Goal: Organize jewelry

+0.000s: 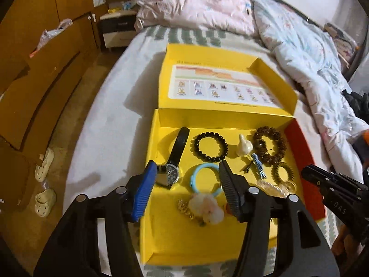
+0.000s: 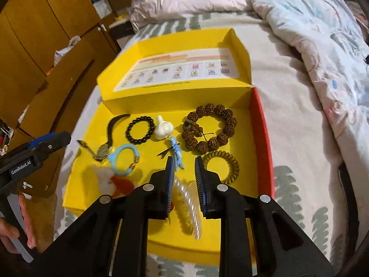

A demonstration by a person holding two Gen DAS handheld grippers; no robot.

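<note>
Your left gripper hangs half open, empty, over the yellow box; right gripper narrowly apart, holding nothing.

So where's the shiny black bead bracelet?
The black bead bracelet lies in the yellow box near its back wall, between the watch on its left and the white pendant on its right, in both views.

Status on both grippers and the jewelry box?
Left gripper open, empty. Right gripper slightly open, empty. Jewelry all inside yellow box, lid open. Nothing obstructing.
</note>
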